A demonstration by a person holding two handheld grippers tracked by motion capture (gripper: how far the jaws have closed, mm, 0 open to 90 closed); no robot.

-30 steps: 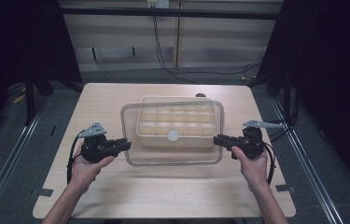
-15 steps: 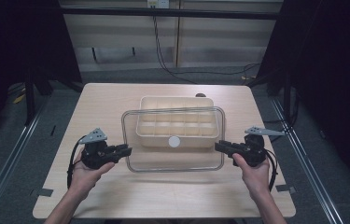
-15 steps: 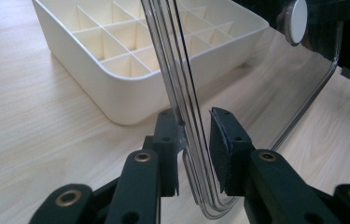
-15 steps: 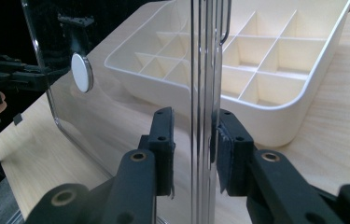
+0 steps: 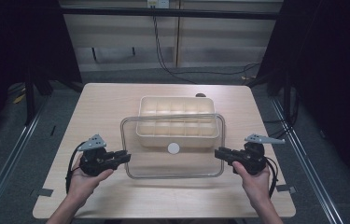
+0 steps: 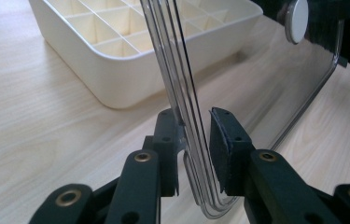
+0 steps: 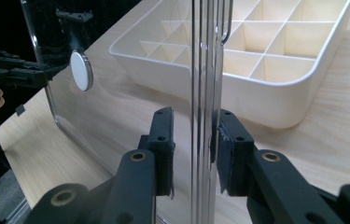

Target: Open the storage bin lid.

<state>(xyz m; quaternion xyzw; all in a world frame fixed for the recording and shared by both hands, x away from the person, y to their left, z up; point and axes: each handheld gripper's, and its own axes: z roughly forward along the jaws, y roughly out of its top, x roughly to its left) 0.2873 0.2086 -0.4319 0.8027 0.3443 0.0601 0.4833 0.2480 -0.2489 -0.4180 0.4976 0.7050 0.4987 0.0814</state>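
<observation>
Lid: a clear plastic lid [image 5: 172,147] with rounded corners and a white round knob [image 5: 173,148] at its middle, held between the two grippers over the near half of the table [image 5: 102,100], its far edge overlapping the near side of the tray.
Tray: a cream tray [image 5: 177,122] divided into small compartments, open on top, standing near the table's far edge, about midway between its left and right edges.
Left gripper: the left gripper [image 5: 125,157] meets the lid's left edge; in the left gripper view its jaws straddle the ribbed rim [image 6: 189,140], one pad against it, the other with a sliver of gap, so I cannot tell how firm the grip is.
Right gripper: the right gripper [image 5: 218,154] meets the lid's right edge; in the right gripper view the rim [image 7: 205,116] stands between the pads, near both, but real clamping is not clear.
Weight: probably light, thin plastic with nothing on it.
Stiffness: likely fairly rigid at the stepped rim, with more flex across the flat pane.
Surface: smooth and glossy, so probably slippery against the pads; it could pivot or slide if the two sides move unevenly.
Fragility: it looks scratch-prone and could crack if pinched hard.
Where to hold: the ribbed rim at the middle of each short side, as now, both sides level; the knob suits a single grip from above.
</observation>
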